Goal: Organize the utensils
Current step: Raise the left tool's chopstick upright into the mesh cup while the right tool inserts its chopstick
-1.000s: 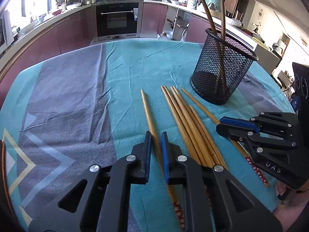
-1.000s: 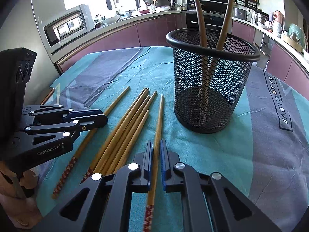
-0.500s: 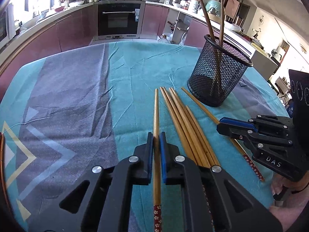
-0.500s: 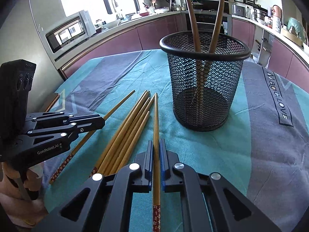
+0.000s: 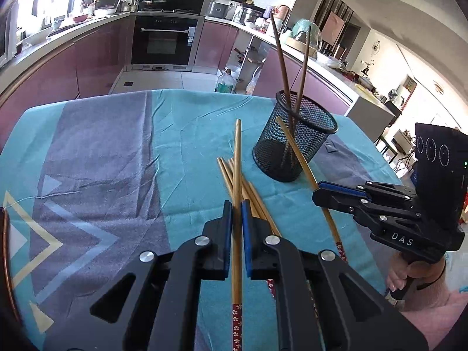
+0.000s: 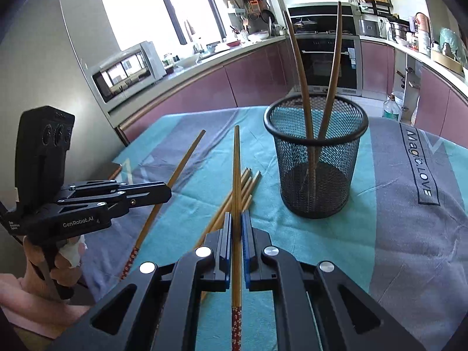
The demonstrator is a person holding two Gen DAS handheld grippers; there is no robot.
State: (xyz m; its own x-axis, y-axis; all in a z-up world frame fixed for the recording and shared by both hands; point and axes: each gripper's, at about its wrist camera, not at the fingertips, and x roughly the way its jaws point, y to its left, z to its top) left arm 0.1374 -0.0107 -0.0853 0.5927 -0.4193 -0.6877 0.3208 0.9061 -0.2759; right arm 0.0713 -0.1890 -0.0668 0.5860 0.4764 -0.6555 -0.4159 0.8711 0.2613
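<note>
My left gripper (image 5: 237, 206) is shut on a bamboo chopstick (image 5: 237, 163) with a red patterned end, held above the table and pointing forward. My right gripper (image 6: 237, 216) is shut on another bamboo chopstick (image 6: 236, 169), also lifted. Each gripper shows in the other's view, the right one (image 5: 317, 191) and the left one (image 6: 168, 193). Several more chopsticks (image 5: 257, 201) lie in a bundle on the cloth; they also show in the right wrist view (image 6: 248, 184). A black mesh cup (image 6: 316, 158) holds two dark chopsticks (image 6: 301, 67); the cup stands right of the bundle in the left wrist view (image 5: 295, 143).
The table wears a teal and grey cloth (image 5: 102, 158) with a "Magic LOVE" print (image 6: 421, 161). A kitchen counter with microwave (image 6: 128, 70) and an oven (image 5: 163, 41) lie beyond the table's far edge.
Both grippers have risen from the table, each lifting its chopstick off the cloth. The cup and the bundle now look farther away and lower.
</note>
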